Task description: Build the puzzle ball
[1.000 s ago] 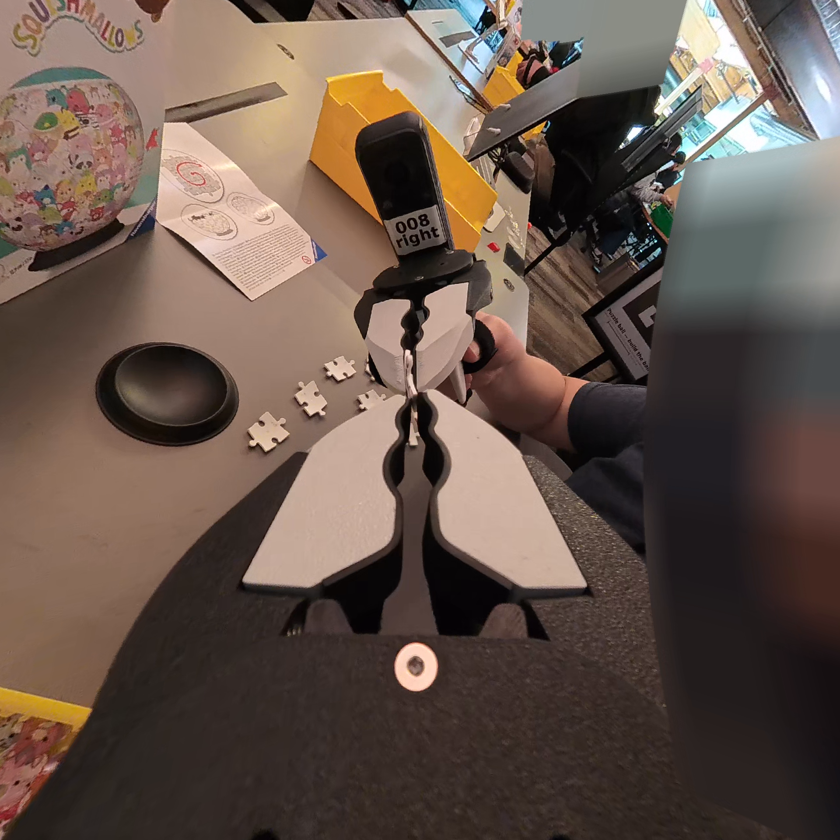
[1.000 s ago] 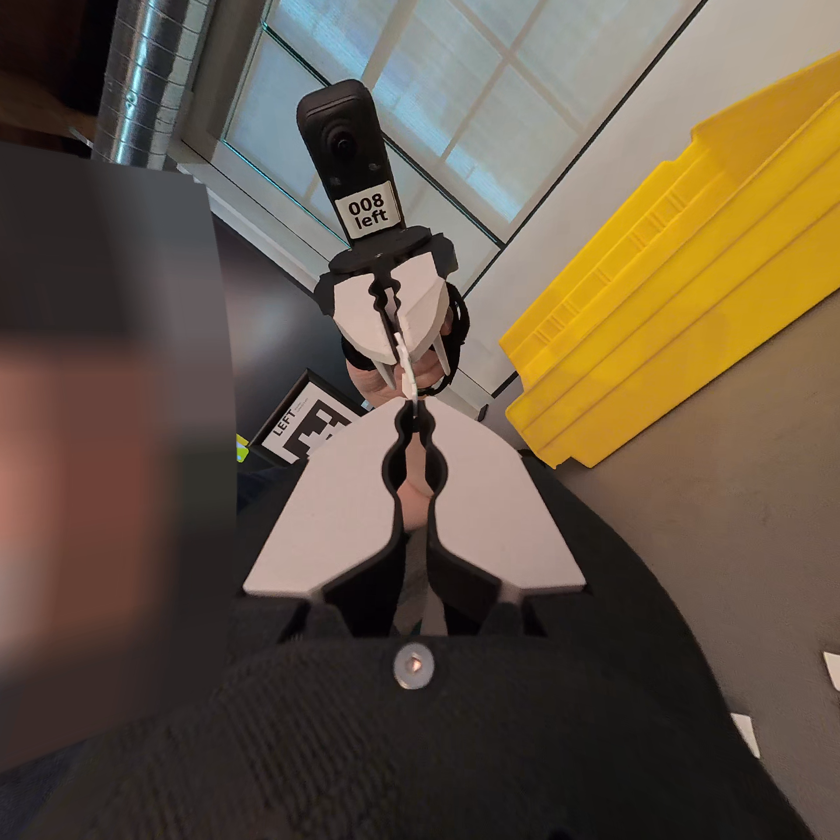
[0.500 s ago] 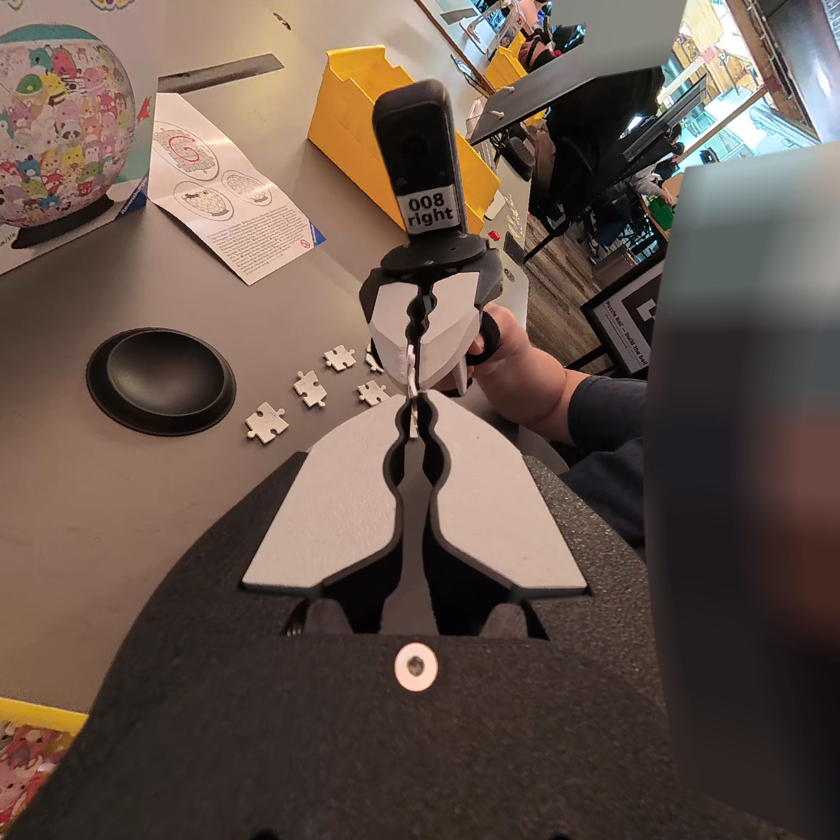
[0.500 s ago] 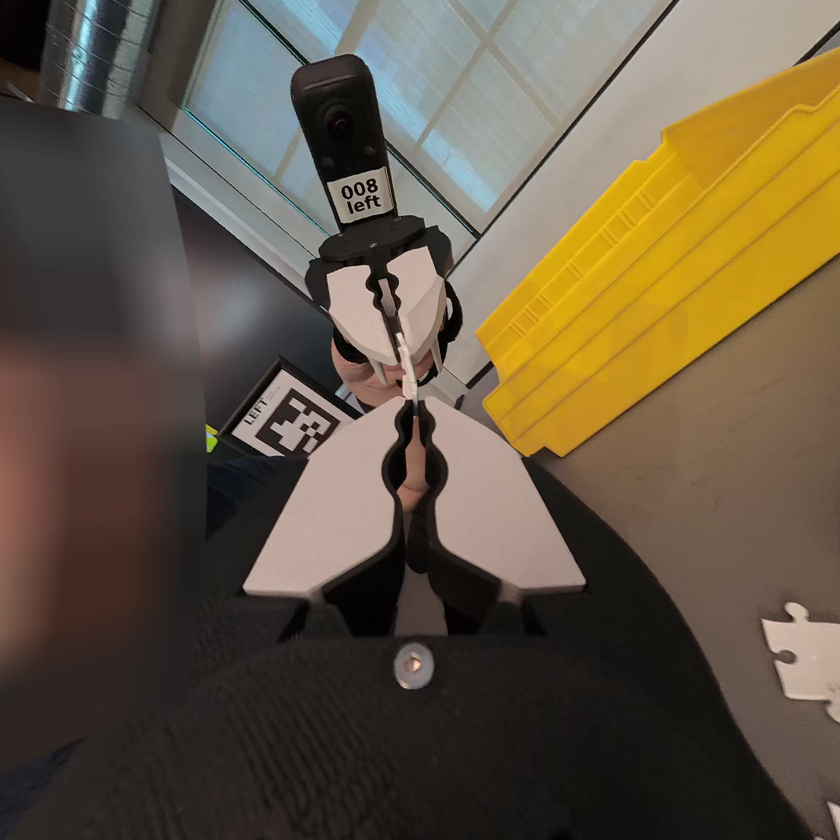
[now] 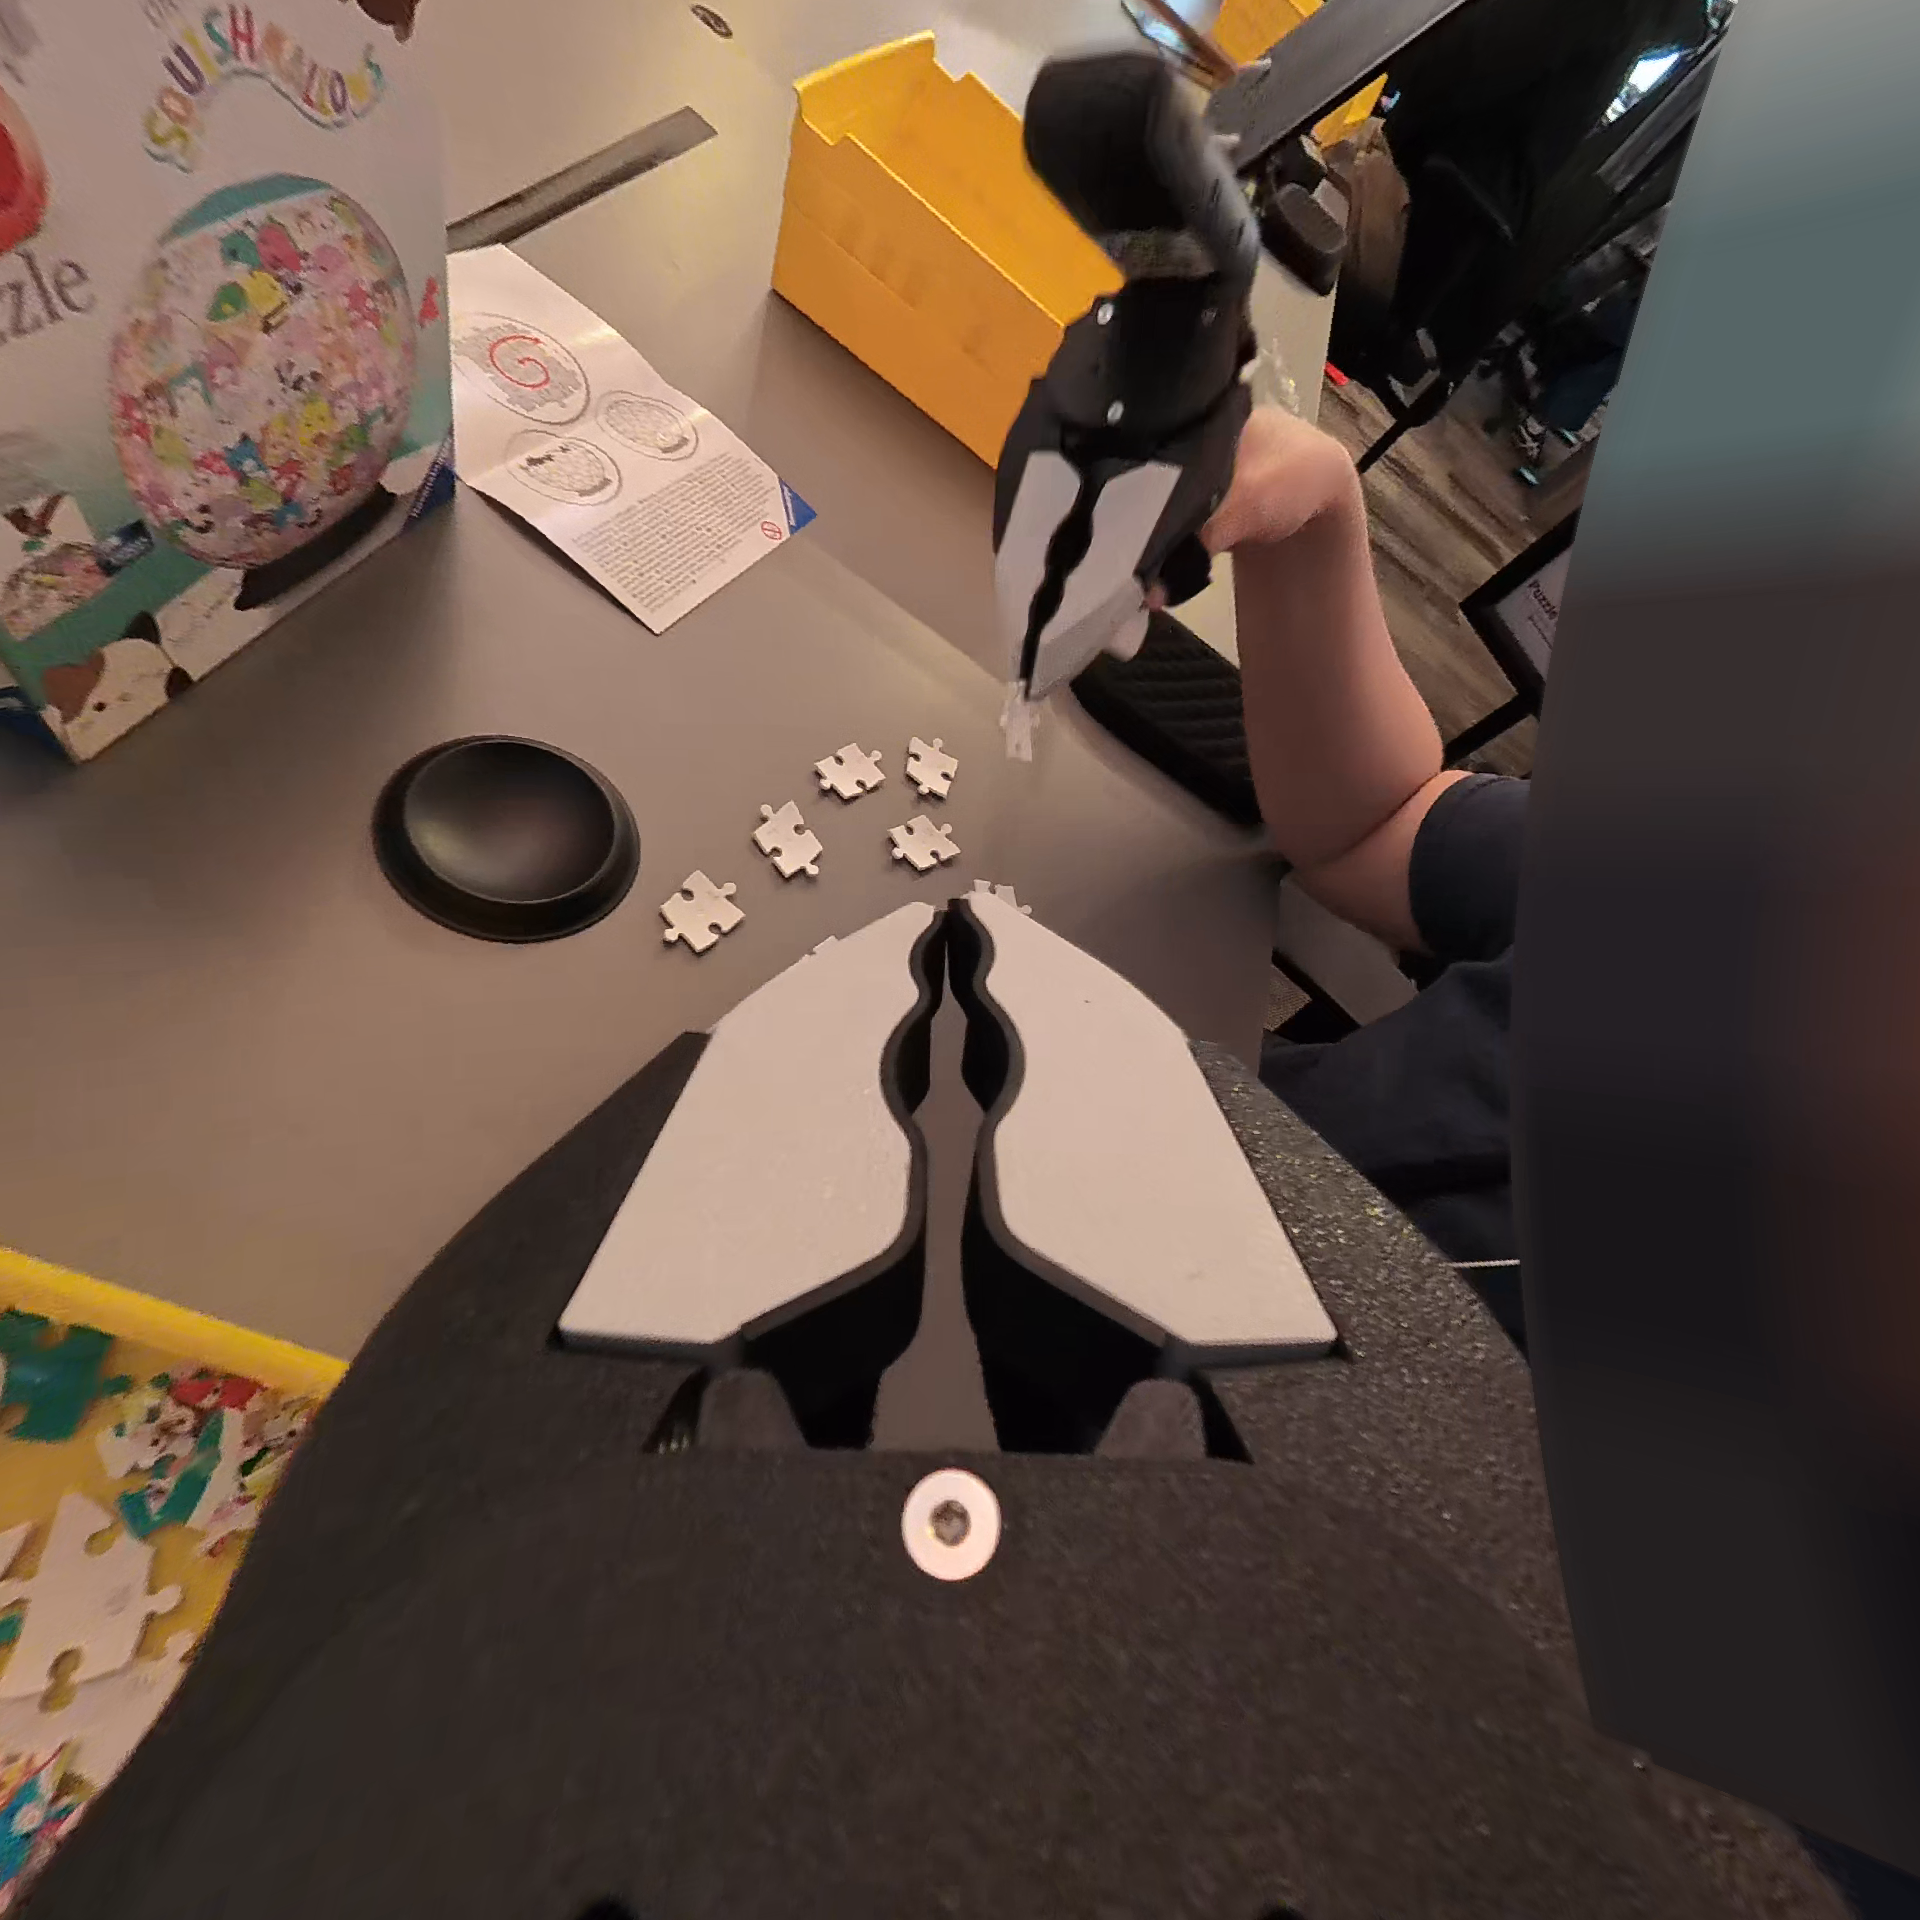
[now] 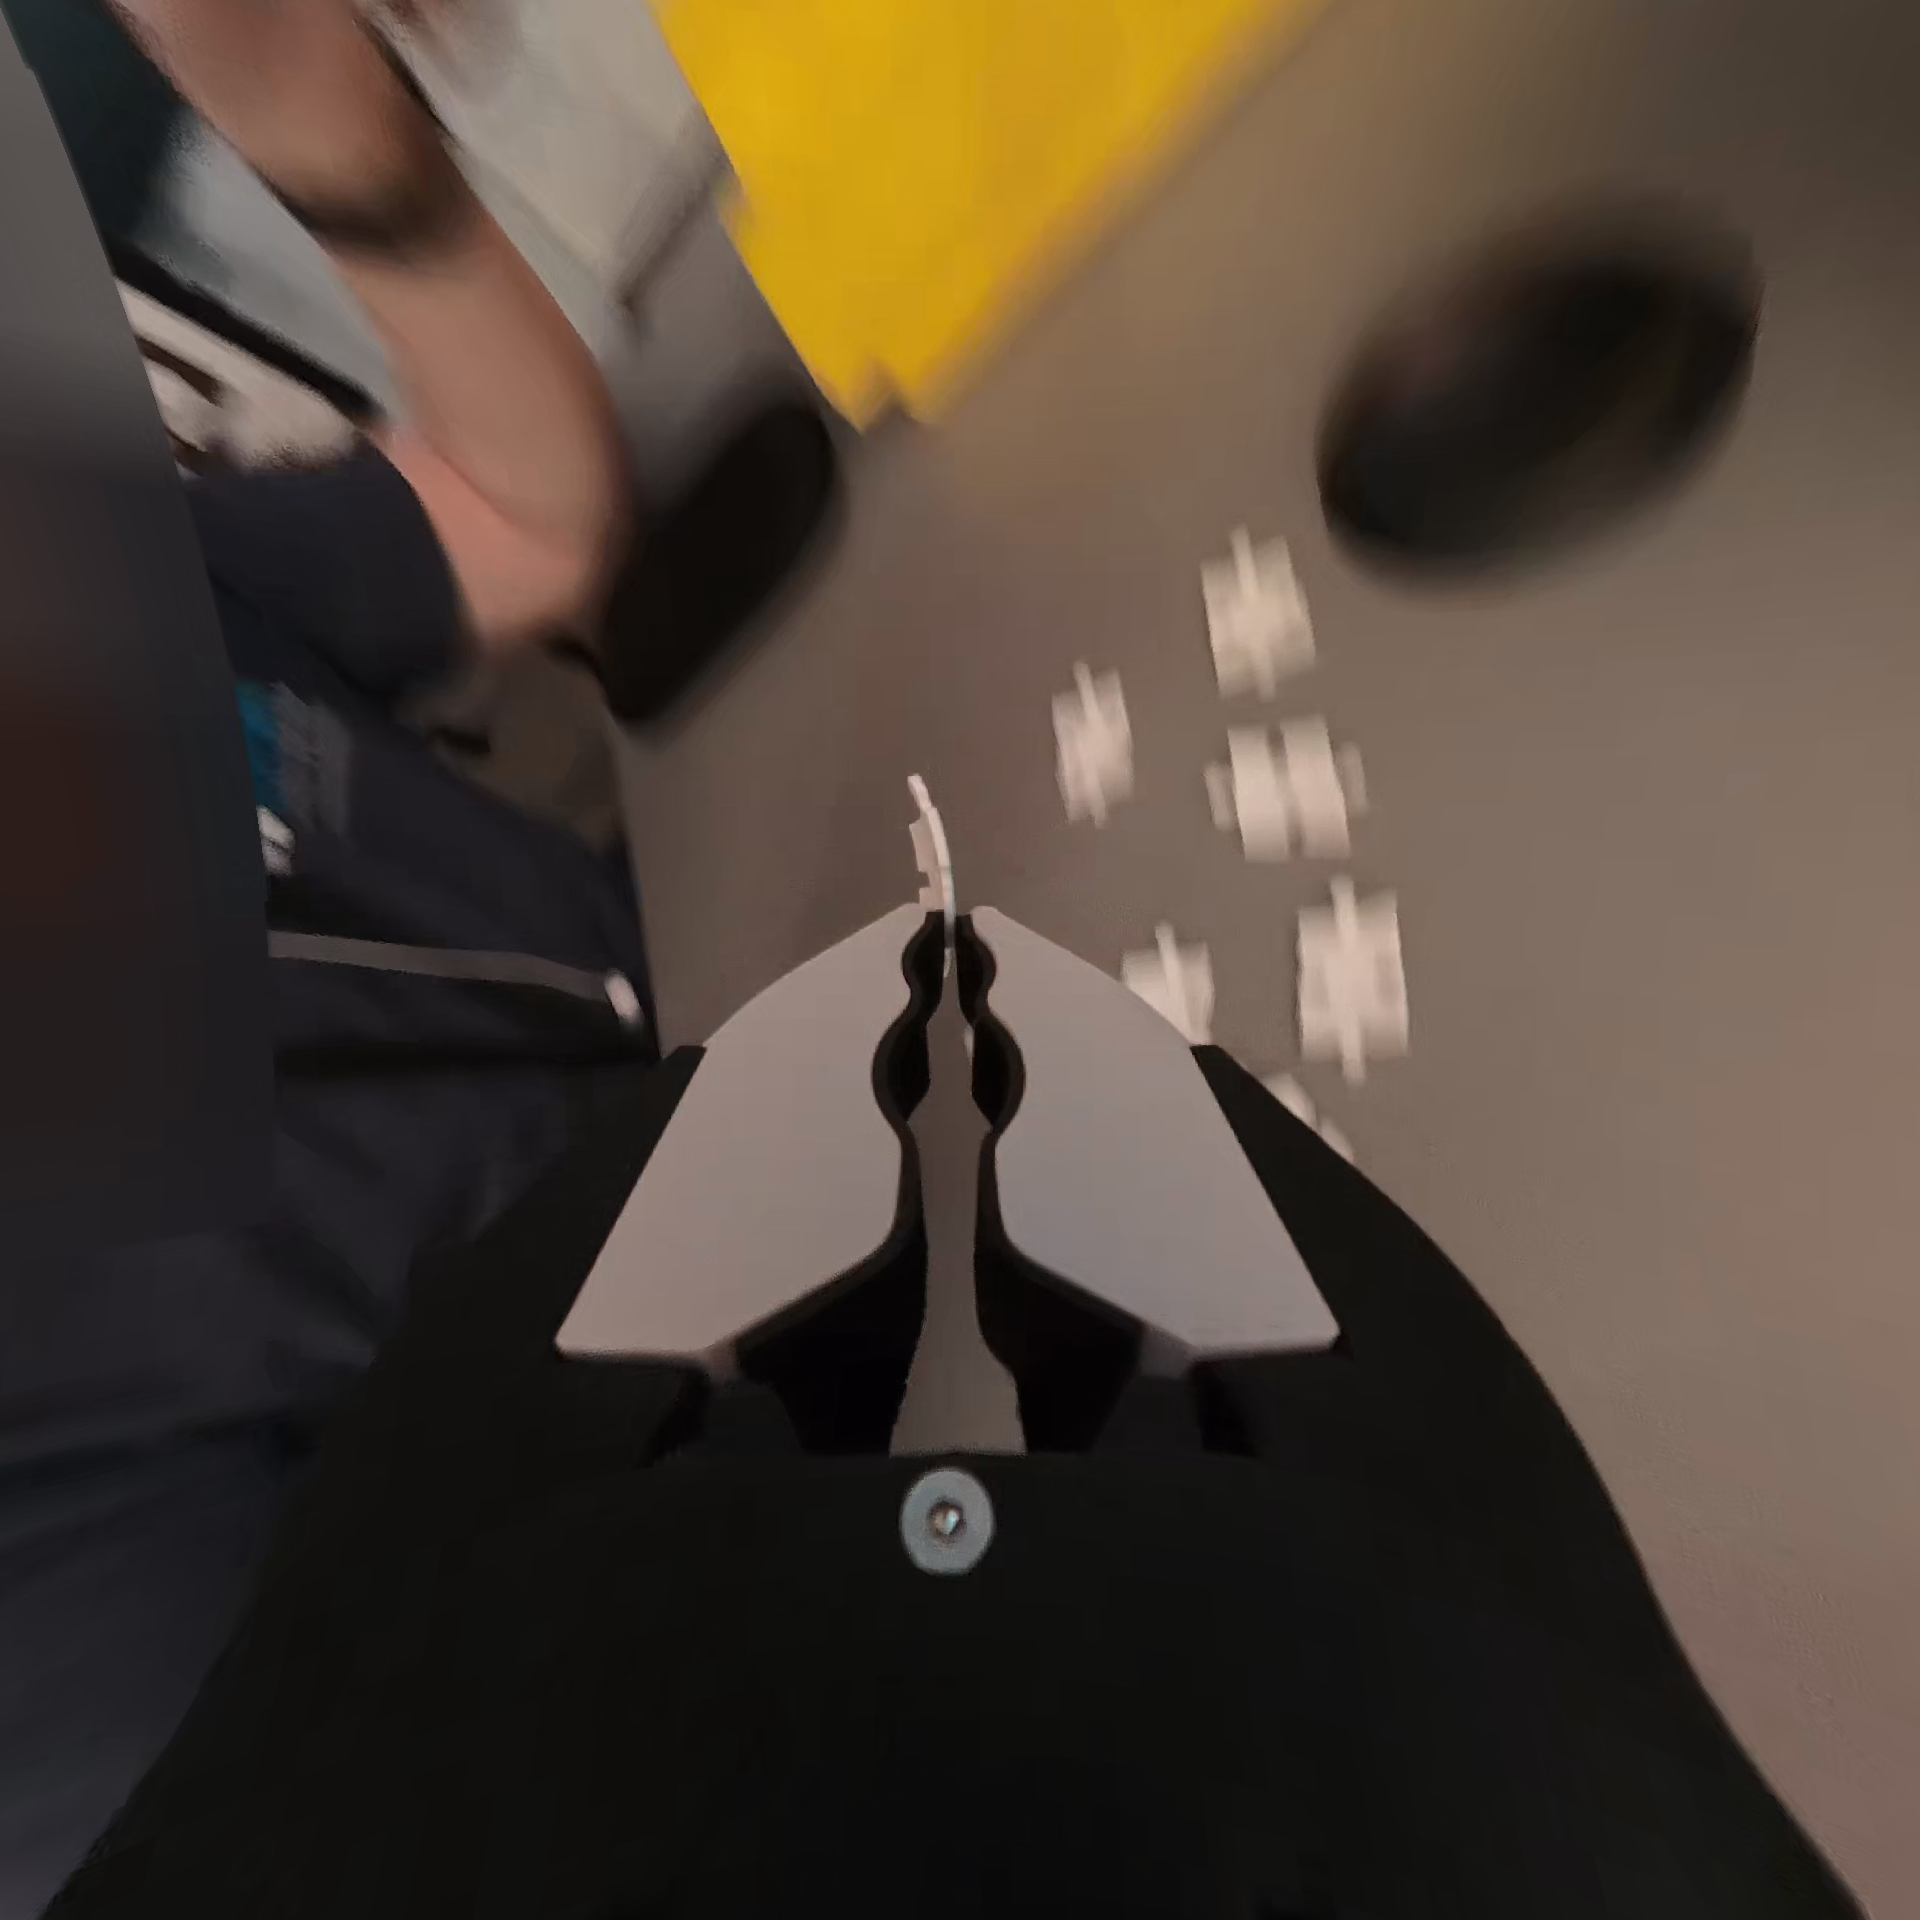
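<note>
Puzzle ball assembly looks barely begun: the black round stand (image 5: 506, 837) sits bare on the grey surface (image 5: 260, 1039), and loose pieces (image 5: 702, 910) lie face down just beside it, none visibly joined. More pieces fill the yellow tray (image 5: 156, 1320) at the near edge, so, by my reading, almost everything is left. The right tongs (image 5: 1023, 681) are closed on a thin white joined strip of pieces (image 6: 932, 847), held on edge above the surface. The left tongs (image 5: 951, 914) are closed almost tip to tip, and nothing shows between them.
</note>
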`<state>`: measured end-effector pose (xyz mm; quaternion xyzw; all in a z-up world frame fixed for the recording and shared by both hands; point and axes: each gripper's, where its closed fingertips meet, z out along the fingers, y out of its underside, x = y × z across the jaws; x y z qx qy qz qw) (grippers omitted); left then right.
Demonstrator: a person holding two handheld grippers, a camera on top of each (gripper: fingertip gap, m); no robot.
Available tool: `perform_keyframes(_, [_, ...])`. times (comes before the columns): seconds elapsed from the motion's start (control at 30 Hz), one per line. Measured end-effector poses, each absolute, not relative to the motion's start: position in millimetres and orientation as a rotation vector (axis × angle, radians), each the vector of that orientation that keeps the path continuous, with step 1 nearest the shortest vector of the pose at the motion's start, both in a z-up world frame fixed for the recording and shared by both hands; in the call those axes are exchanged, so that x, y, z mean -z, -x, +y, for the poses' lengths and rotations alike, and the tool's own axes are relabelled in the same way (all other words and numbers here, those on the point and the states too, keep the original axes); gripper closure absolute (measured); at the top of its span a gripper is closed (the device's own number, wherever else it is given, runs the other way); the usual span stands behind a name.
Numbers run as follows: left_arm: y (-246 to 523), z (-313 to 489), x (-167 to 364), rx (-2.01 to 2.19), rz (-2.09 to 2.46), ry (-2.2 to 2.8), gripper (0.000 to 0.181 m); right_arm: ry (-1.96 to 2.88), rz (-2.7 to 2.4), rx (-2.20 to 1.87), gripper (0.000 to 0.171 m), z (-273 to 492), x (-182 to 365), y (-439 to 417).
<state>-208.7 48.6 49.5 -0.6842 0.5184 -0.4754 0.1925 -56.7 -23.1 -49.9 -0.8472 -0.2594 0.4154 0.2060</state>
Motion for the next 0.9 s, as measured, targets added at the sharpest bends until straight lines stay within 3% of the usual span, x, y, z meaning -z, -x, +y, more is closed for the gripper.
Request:
perform_keyframes(0.2, [222,57,-59,1.292,1.421,1.918,0.181,2.666,-0.726,-1.197,0.168,-69,128,29])
perform_keyframes(0.33, [231,65,-66,1.277,1.379,1.912,0.181,2.705,-0.750,-1.234,0.168,-81,149,31])
perform_keyframes(0.6, [240,84,-75,1.309,1.278,1.906,0.181,2.638,-0.714,-1.240,0.167,-67,150,33])
perform_keyframes(0.9, [240,86,-76,1.317,1.269,1.896,0.181,2.569,-0.737,-1.158,0.154,-60,143,26])
